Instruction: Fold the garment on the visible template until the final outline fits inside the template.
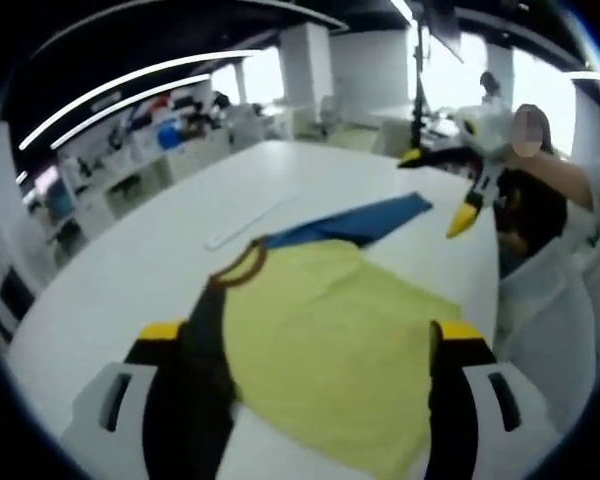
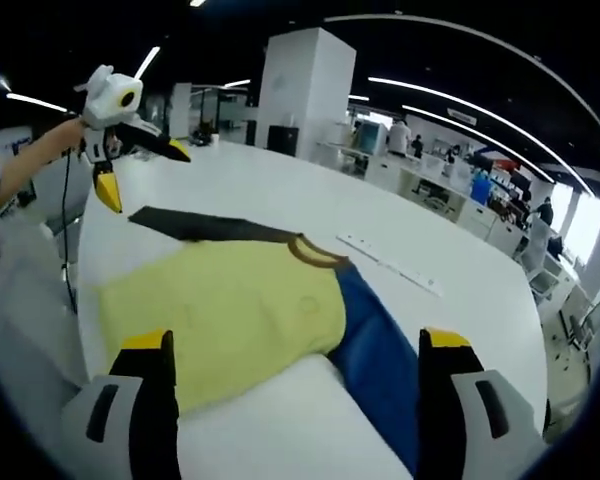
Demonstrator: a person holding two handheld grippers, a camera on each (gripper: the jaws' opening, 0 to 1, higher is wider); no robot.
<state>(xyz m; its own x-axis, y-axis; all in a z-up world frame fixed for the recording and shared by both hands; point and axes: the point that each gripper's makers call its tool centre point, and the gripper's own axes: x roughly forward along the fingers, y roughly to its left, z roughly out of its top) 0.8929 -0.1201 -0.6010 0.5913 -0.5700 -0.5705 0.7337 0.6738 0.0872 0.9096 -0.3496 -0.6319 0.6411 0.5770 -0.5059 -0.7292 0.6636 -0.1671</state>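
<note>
Garment: yellow shirt (image 1: 330,360) lay flat at centre frame on the white desk (image 1: 130,260).
Left hand-held gripper (image 1: 310,335): spread, empty.
Right hand-held gripper (image 2: 295,345): spread, empty.
Advice: pinching a sleeve edge cleanly and folding inward seemed best.

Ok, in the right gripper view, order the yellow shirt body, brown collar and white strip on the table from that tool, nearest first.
1. Yellow shirt body, just ahead, between the jaws.
2. Brown collar, at the body's far edge.
3. White strip, beyond the collar, to the right.
</note>
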